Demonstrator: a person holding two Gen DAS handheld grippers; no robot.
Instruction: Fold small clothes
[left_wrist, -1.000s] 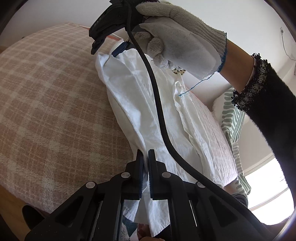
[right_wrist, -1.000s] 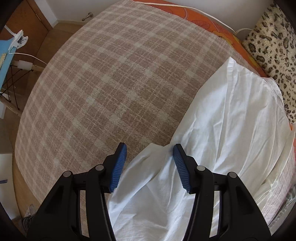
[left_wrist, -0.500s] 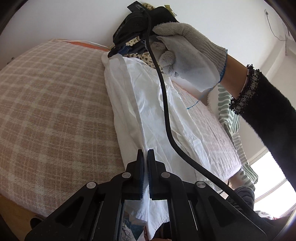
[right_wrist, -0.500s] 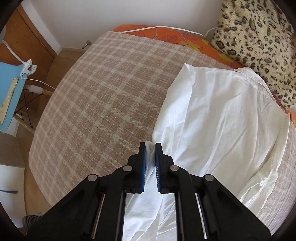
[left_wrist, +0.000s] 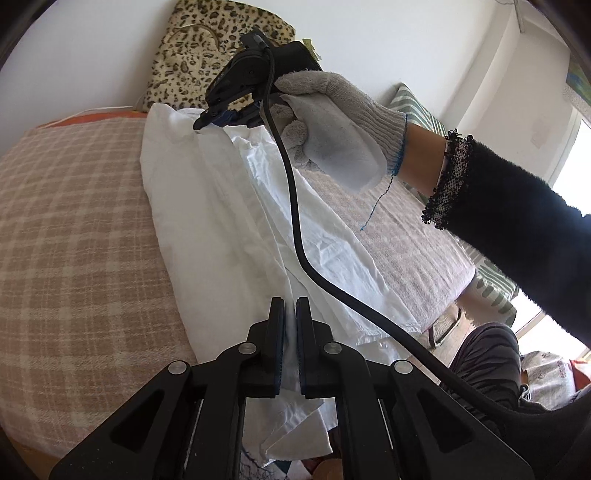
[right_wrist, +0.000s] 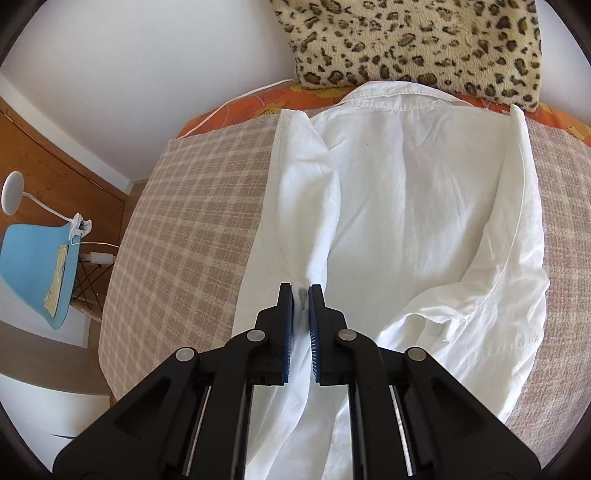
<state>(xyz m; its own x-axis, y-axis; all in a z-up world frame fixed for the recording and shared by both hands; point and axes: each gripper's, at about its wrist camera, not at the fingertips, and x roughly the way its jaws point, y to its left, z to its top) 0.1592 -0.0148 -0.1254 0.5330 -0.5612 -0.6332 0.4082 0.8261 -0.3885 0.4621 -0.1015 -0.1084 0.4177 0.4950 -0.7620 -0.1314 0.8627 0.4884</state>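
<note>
A white shirt (right_wrist: 406, 206) lies on the checked bedspread (right_wrist: 184, 229), collar toward the leopard pillow. My right gripper (right_wrist: 300, 295) is shut on a fold of the shirt's left side and lifts it. In the left wrist view the shirt (left_wrist: 207, 221) runs lengthwise, and my left gripper (left_wrist: 290, 306) is shut on its near hem. The right gripper (left_wrist: 221, 120) shows there too, held by a gloved hand (left_wrist: 332, 125), pinching the shirt at the far end.
A leopard-print pillow (right_wrist: 424, 40) lies at the head of the bed. A blue table (right_wrist: 33, 266) with a clip lamp stands off the bed's left. A black cable (left_wrist: 295, 206) hangs across the left wrist view. A striped cushion (left_wrist: 424, 114) lies at the right.
My right gripper closed on the shirt's edge and carried it toward the collar end. Both grippers have lifted the shirt's side; the left stayed shut.
</note>
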